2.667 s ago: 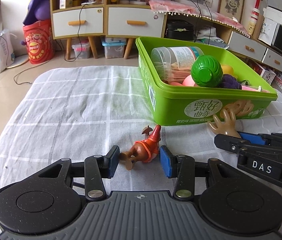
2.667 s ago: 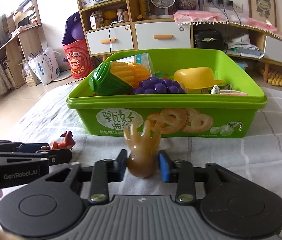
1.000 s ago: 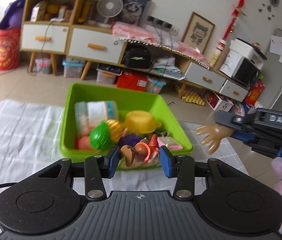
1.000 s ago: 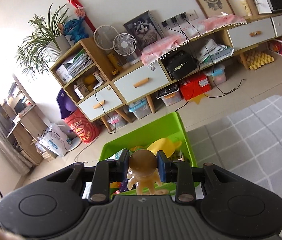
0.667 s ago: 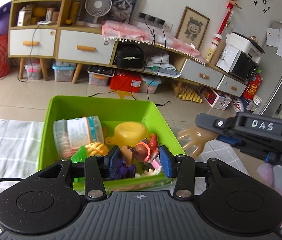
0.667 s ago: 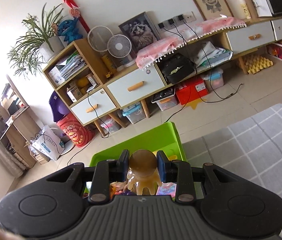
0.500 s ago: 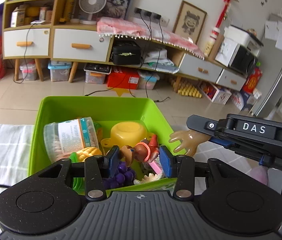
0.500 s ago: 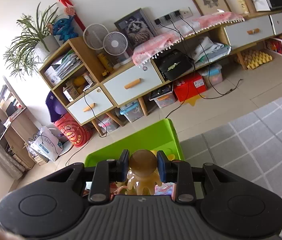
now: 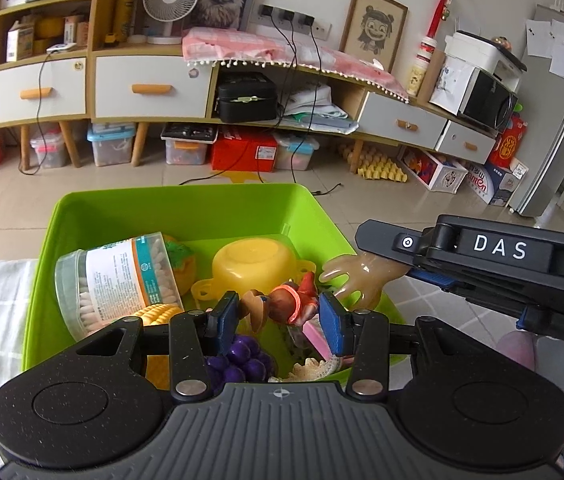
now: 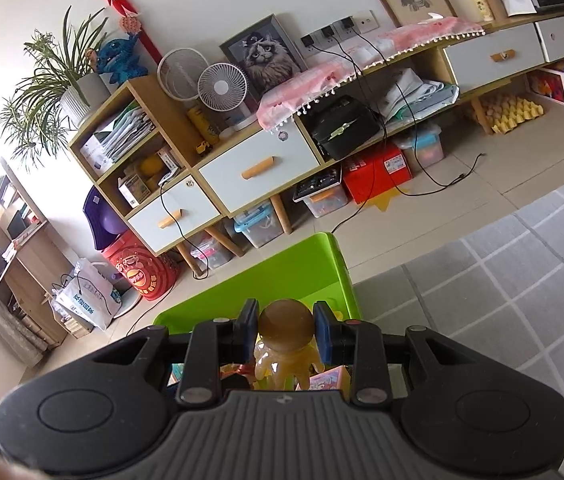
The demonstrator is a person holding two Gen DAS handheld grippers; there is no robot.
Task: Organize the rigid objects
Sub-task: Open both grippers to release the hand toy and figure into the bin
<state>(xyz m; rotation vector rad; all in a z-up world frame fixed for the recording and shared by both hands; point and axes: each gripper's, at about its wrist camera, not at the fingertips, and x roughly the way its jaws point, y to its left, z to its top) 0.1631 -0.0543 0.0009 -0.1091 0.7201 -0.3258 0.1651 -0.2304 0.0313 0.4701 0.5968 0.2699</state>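
My left gripper (image 9: 278, 314) is shut on a small orange toy figure (image 9: 283, 304) and holds it above the green bin (image 9: 186, 204). My right gripper (image 10: 285, 338) is shut on a tan rubber toy hand (image 10: 285, 344), fingers pointing down over the bin's right side (image 10: 333, 276). In the left wrist view the toy hand (image 9: 355, 276) sticks out of the right gripper (image 9: 381, 258) over the bin's right rim. The bin holds a cotton swab jar (image 9: 118, 280), a yellow bowl (image 9: 256, 262), toy corn (image 9: 154, 314) and purple grapes (image 9: 242, 354).
The bin stands on a grey checked cloth (image 10: 521, 272). Beyond are a tiled floor (image 9: 186, 176), a low cabinet with drawers (image 9: 150, 84) and storage boxes (image 9: 242, 152) under it. A fridge (image 9: 561, 120) stands at the right.
Both grippers rose from the cloth with their toys and moved over the bin. In the last half second the toy hand came a little further over the bin's right rim.
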